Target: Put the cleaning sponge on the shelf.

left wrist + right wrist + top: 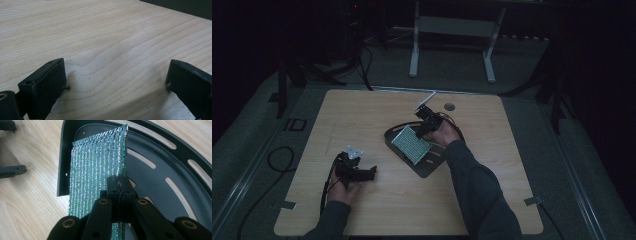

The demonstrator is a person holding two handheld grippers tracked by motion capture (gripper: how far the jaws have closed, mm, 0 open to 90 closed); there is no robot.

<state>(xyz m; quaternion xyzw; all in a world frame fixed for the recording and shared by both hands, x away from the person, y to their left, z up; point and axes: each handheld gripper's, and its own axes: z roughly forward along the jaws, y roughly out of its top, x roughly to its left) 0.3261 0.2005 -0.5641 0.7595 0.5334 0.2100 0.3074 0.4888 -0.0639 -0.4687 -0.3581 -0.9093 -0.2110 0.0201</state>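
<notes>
A silvery-green foil sheet is held tilted over a flat black slotted tray at the table's middle. My right gripper is shut on the sheet's upper edge. In the right gripper view its jaws pinch the foil sheet, which hangs down across the black tray. My left gripper rests low at the front left, apart from the tray. In the left gripper view it stands open over bare wood with nothing between its fingers.
The wooden table has a round cable hole behind the tray. A white metal frame stands on the floor beyond the table. Cables lie on the dark floor to the left. The left gripper's jaws show far left in the right gripper view.
</notes>
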